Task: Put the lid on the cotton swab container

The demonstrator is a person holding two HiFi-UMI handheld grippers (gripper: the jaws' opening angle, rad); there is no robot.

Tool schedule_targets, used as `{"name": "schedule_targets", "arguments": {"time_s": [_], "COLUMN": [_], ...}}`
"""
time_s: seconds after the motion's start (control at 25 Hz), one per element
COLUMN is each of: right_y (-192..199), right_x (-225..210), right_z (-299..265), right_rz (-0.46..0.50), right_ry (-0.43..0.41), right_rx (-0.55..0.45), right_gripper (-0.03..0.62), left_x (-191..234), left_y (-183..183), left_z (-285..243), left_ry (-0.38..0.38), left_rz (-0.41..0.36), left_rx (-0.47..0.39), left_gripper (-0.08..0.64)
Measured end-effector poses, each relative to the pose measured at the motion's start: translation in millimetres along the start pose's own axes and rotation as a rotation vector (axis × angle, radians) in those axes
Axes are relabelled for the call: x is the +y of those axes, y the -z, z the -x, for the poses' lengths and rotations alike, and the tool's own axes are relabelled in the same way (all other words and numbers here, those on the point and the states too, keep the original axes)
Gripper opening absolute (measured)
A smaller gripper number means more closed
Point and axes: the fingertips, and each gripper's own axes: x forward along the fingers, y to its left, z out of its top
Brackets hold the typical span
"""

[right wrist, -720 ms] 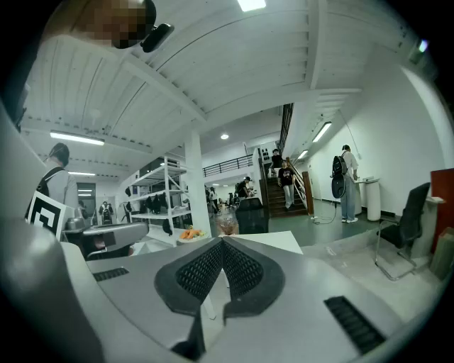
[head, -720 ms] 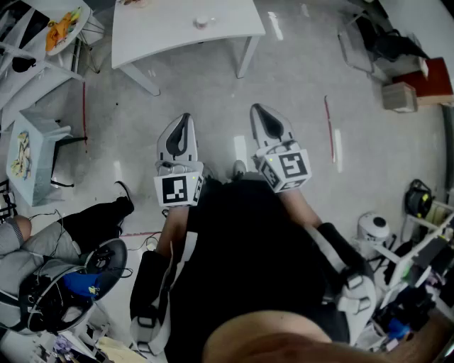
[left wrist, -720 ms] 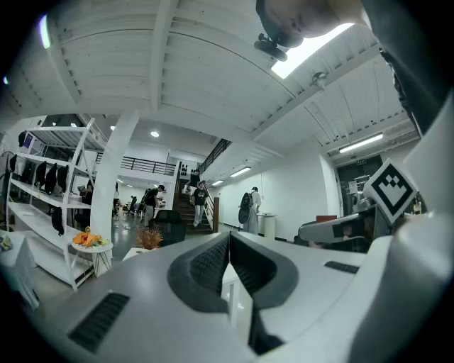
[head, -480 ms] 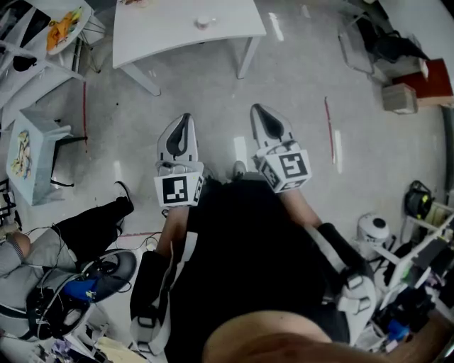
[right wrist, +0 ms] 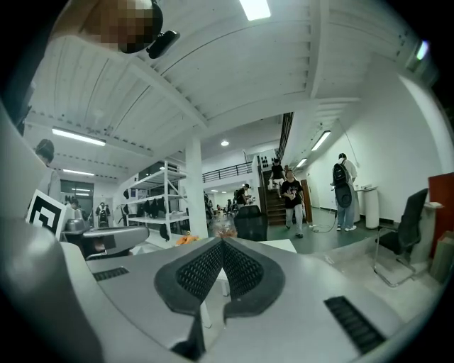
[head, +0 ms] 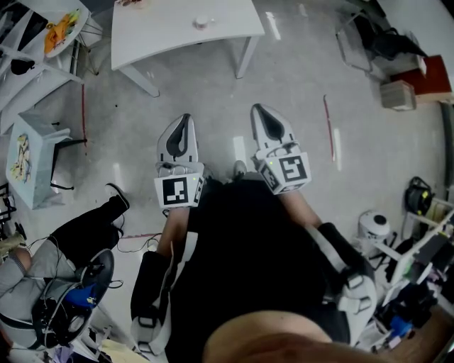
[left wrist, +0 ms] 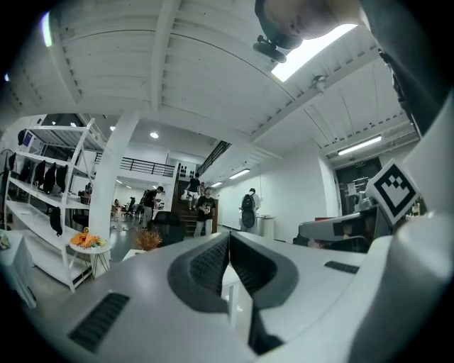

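Container (head: 202, 22), only a small round thing from here, is sitting on the white counter (head: 163, 32), well ahead of my jaws. I am holding my left gripper (head: 185, 120) and right gripper (head: 258, 112) level over the floor (head: 213, 92), both jaws clenched together on nothing.

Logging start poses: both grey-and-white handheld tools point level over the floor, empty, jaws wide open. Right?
No: the jaws are shut, as both gripper views show. The grey-and-white left tool and right tool point level over the grey floor, empty.
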Motion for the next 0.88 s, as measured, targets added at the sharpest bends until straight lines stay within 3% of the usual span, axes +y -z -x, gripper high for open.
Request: {"name": "schedule_targets", "arguments": {"time_s": [0.16,0.24,0.32,0.88], "right_y": [9.6,21.7,27.0,23.8], "right_x": [7.8,8.7,12.3,63.8], "right_z": [-8.1,-11.7,-14.4,-53.5], "right_rz": [-0.003,0.003,0.016,0.004], "right_ry": [-0.021,-0.031,-0.034,-0.008], "right_rx": [0.023,0.058,0.070,0.030], "right_gripper": [0.013,0.100,0.140,0.141], "left_x": [4.0,4.3,7.6,68.4], "left_y": [3.4,5.2,5.4,19.0], "left_z": [-1.0,-1.0,0.2,10.8], "left_ry": [0.009,0.017,0.023,0.062], "left_rz": [0.001,0.002,0.000,0.018], "left_rx": [0.007,0.012,0.012,0.009], "left_gripper": [0.006,0.006,0.006,0.006]}}
